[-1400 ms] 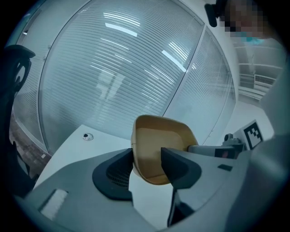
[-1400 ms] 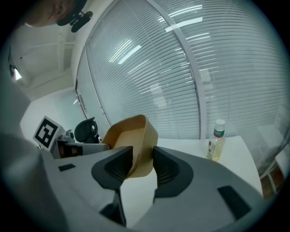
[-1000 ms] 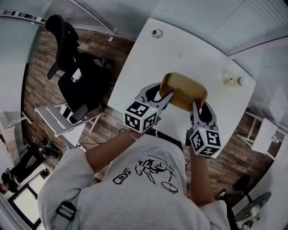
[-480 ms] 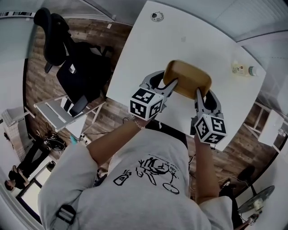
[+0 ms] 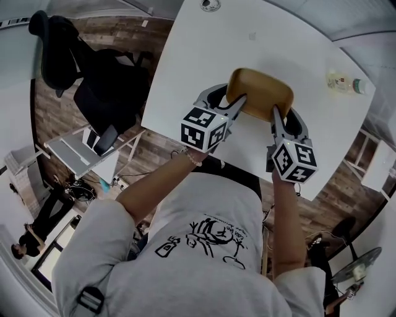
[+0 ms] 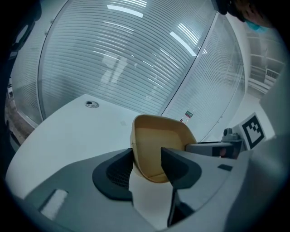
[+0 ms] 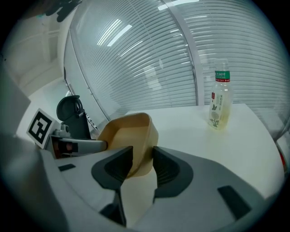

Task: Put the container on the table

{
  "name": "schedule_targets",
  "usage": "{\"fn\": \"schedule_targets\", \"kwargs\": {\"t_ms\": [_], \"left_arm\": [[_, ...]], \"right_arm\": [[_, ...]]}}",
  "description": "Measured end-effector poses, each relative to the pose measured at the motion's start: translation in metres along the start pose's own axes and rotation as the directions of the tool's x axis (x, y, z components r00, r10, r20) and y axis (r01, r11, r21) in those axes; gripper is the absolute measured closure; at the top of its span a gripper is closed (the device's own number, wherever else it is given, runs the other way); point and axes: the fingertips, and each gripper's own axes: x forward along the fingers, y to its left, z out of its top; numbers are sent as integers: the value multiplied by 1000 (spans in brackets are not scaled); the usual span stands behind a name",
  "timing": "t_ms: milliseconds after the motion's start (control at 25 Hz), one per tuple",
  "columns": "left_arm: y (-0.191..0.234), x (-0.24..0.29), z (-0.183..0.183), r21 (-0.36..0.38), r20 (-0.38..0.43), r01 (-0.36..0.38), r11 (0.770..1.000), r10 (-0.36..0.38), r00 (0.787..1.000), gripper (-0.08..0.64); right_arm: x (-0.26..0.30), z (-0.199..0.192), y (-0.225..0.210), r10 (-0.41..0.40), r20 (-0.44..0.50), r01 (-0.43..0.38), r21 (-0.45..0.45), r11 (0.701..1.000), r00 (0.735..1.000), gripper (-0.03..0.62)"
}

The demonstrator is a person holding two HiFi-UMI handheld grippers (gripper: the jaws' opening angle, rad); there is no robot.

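Observation:
A tan, rounded-rectangular container (image 5: 260,93) is held over the white table (image 5: 198,56), near its front edge. My left gripper (image 5: 238,105) is shut on its left wall, one jaw inside and one outside. My right gripper (image 5: 275,114) is shut on its near right wall in the same way. The left gripper view looks into the empty container (image 6: 158,145), pinched at my left gripper (image 6: 147,165). The right gripper view shows the container (image 7: 129,136) in my right gripper (image 7: 142,165). Whether its base touches the table I cannot tell.
A clear bottle (image 5: 346,83) with a green label (image 7: 219,97) stands at the table's far right. A round cable grommet (image 5: 209,5) sits at the far edge. A black office chair (image 5: 93,74) and a white rack (image 5: 80,158) stand on the wooden floor to the left.
Both grippers have carried the container farther in over the table, away from the person's body. Both grips are unchanged.

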Motion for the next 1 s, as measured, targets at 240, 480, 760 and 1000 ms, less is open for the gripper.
{"fn": "schedule_targets", "kwargs": {"t_ms": [240,480,760,1000], "left_arm": [[9,17,-14,-5,-23,-4,1000,4,1000,371],[15,27,-28,-13,-41,-9,1000,8,999,371],[21,34,-37,-20,-60,-17,1000,16,998,370],[28,40,-43,-17,-71,-27,999,26,997,371]], "right_arm": [[15,-17,-12,-5,-27,5,4,1000,1000,459],[25,-31,-19,-8,-46,8,16,1000,999,460],[35,-40,-23,-1,-64,3,27,1000,998,459],[43,-50,-25,1,-85,1,27,1000,996,459]]}}
